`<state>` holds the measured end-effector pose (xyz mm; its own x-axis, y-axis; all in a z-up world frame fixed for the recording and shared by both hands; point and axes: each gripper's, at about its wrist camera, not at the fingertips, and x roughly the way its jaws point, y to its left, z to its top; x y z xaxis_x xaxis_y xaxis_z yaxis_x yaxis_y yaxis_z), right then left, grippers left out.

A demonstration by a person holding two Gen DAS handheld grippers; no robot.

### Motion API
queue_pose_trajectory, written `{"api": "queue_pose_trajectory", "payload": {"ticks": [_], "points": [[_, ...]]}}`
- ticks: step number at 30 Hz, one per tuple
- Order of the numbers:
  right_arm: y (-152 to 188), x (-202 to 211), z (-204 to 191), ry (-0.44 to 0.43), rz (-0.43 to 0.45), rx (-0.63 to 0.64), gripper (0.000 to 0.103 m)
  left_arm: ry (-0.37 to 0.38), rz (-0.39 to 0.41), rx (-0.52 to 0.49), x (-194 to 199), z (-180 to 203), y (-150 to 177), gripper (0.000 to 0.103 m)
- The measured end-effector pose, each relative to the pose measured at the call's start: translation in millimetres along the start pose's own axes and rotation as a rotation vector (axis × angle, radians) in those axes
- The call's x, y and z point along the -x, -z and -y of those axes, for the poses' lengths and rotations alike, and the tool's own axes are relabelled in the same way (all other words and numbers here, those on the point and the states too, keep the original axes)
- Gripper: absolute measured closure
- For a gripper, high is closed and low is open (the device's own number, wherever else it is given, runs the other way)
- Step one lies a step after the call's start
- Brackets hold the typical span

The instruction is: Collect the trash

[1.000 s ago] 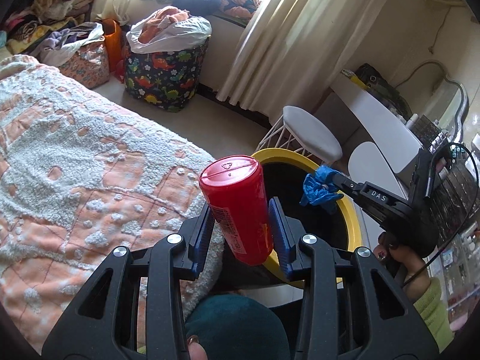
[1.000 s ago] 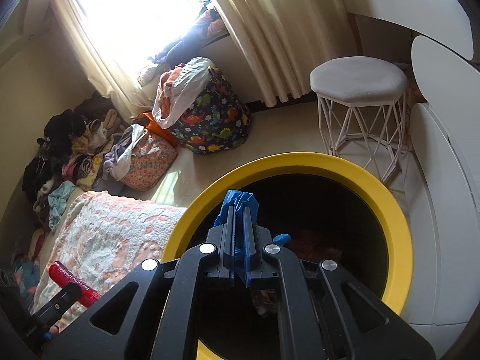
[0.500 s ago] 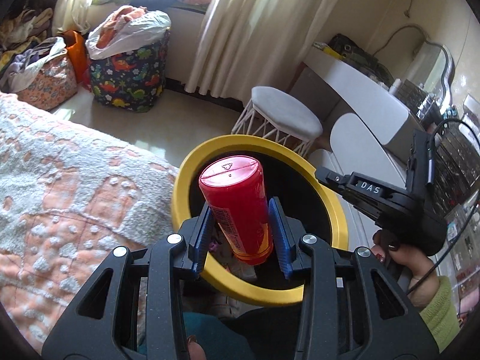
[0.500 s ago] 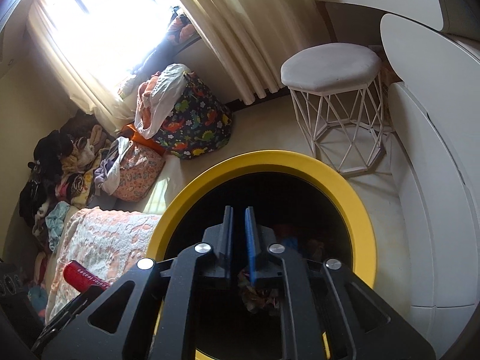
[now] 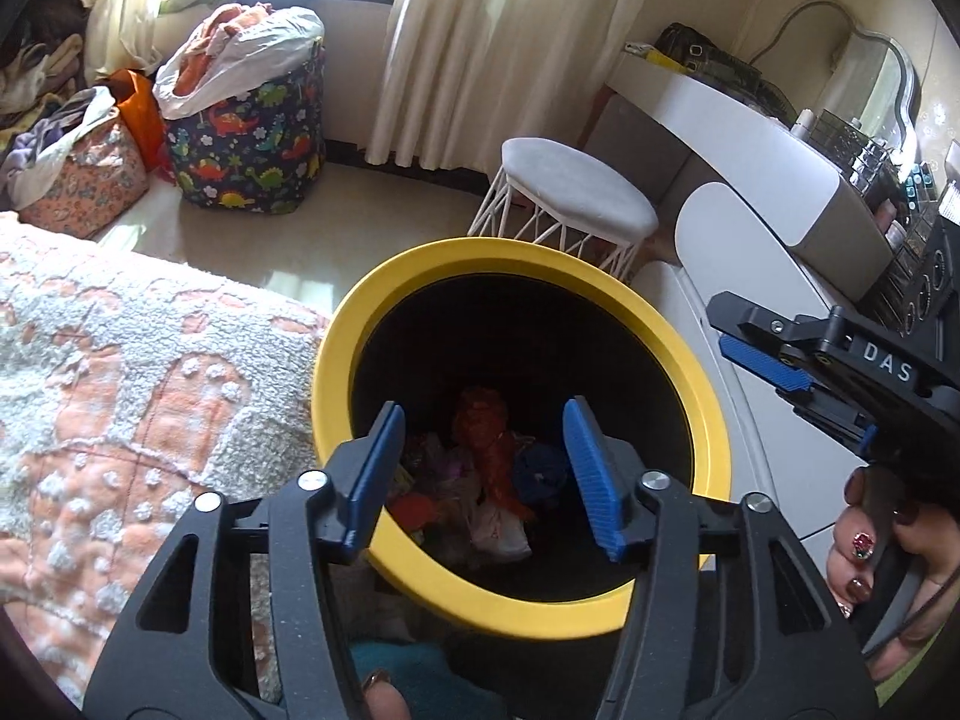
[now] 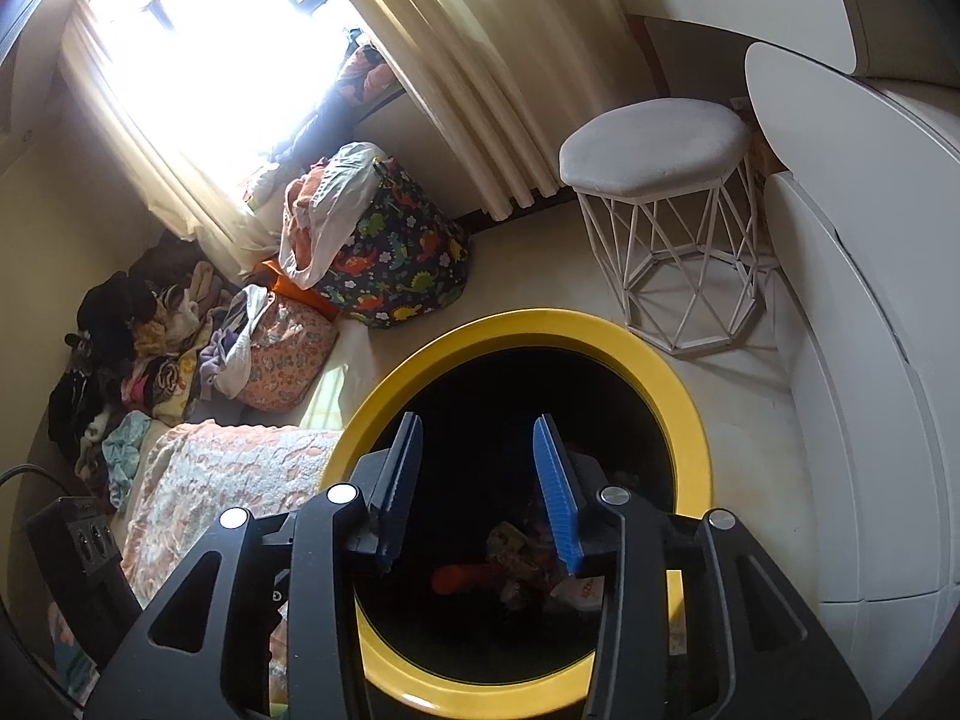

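A black bin with a yellow rim [image 5: 606, 285] stands on the floor beside the bed; it also shows in the right wrist view [image 6: 672, 384]. Trash lies at its bottom: an orange crumpled piece [image 5: 489, 444], a blue wad [image 5: 540, 471], a red item [image 6: 462, 579] and pale wrappers [image 5: 498, 531]. My left gripper [image 5: 483, 438] is open and empty above the bin's mouth. My right gripper [image 6: 477, 456] is open and empty above the bin too; in the left wrist view it shows at the right [image 5: 738, 330].
A bed with a pink and white blanket [image 5: 120, 372] lies left of the bin. A white wire stool [image 5: 576, 204], a white dresser [image 5: 750, 150], a dinosaur-print laundry bag [image 5: 252, 138] and piles of clothes [image 6: 144, 348] stand around on the floor.
The left gripper opened and the red can it held is gone from its jaws. The right gripper let go of the blue wad, then opened wide. Both moved over the bin.
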<state>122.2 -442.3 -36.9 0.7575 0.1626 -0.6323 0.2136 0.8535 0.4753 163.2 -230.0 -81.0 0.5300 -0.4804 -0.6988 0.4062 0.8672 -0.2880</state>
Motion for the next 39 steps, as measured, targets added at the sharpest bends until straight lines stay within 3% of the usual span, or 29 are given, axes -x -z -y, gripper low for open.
{"api": "queue_pose_trajectory", "payload": {"ticks": [7,12,14,20,29,39], "points": [[8.5,14.8,-21.5,-0.019,0.018,0.087,0.061,-0.04,0.042,0.013,26.6,-15.9,4.2,0.038],[21.9,24.7,-50.0,-0.046,0.026,0.18,0.047,-0.061,0.079,0.036,50.4,-33.1,10.2,0.021],[29.0,30.1,-62.4,-0.047,0.035,0.219,0.031,-0.089,0.095,0.036,59.7,-40.1,14.5,0.014],[54.8,45.6,-88.7,-0.057,0.087,0.315,0.007,-0.163,0.158,0.034,93.4,-54.9,29.6,0.011],[92.9,70.8,-110.5,-0.066,0.257,0.4,0.007,-0.285,0.293,0.062,147.6,-74.9,51.0,0.011],[121.2,84.1,-118.6,-0.049,0.374,0.435,0.007,-0.37,0.366,0.033,179.9,-77.7,90.9,0.011]]}}
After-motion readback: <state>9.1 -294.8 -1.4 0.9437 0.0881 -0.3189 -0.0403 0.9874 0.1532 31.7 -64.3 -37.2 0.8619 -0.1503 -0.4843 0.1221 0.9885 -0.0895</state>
